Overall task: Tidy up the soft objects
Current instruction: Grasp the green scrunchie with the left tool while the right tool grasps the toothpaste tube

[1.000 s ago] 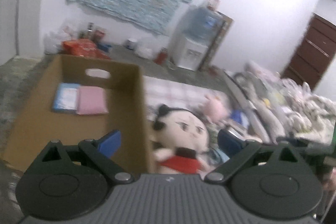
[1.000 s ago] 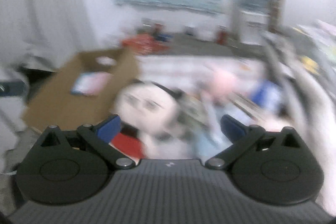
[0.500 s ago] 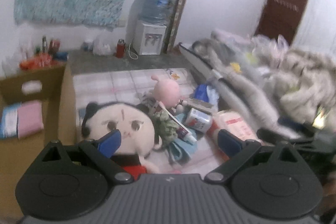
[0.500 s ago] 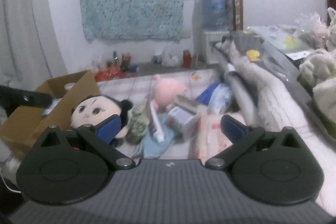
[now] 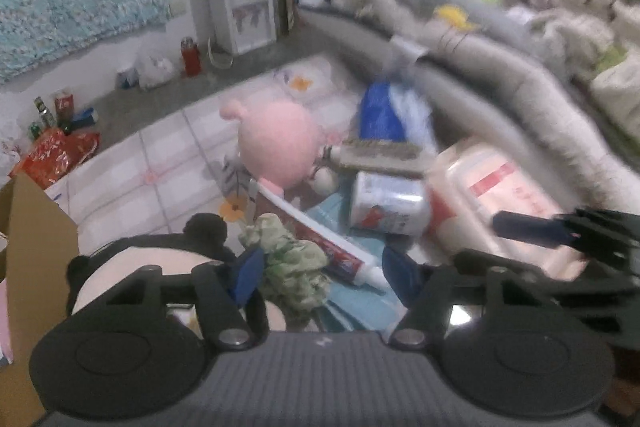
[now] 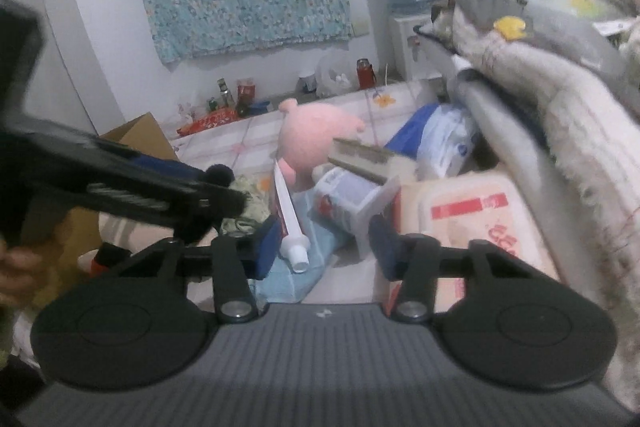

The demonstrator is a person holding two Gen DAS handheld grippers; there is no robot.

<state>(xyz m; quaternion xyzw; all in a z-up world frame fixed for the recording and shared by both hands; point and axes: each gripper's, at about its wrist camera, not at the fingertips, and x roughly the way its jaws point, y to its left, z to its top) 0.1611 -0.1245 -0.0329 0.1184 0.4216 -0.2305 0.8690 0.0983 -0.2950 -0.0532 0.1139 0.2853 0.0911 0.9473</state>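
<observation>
A pile of soft things lies on the tiled mat. It holds a pink plush (image 5: pixel 280 143), a black-haired doll (image 5: pixel 160 255), a crumpled green floral cloth (image 5: pixel 292 267) and a light blue cloth (image 6: pixel 296 267). My left gripper (image 5: pixel 324 275) hangs low over the pile with its jaws closing. The green cloth and a toothpaste tube (image 5: pixel 332 251) lie between them, unpressed. My right gripper (image 6: pixel 326 247) is also closing, and the tube's cap (image 6: pixel 296 259) sits by its left finger over the blue cloth. Each gripper shows in the other's view: left gripper (image 6: pixel 120 183), right gripper (image 5: pixel 560 231).
A cardboard box (image 5: pixel 32 227) stands at the left. A wipes pack (image 6: pixel 472 223), a small carton (image 5: pixel 384 203), a brush (image 5: pixel 376 151) and a blue bag (image 5: pixel 380 115) crowd the pile. A heap of bedding (image 5: pixel 500 67) rises on the right. A water dispenser (image 5: pixel 244 11) stands by the far wall.
The left gripper swung right, away from the box, and dropped onto the pile. The right gripper sank toward the toothpaste. Both pairs of jaws have narrowed.
</observation>
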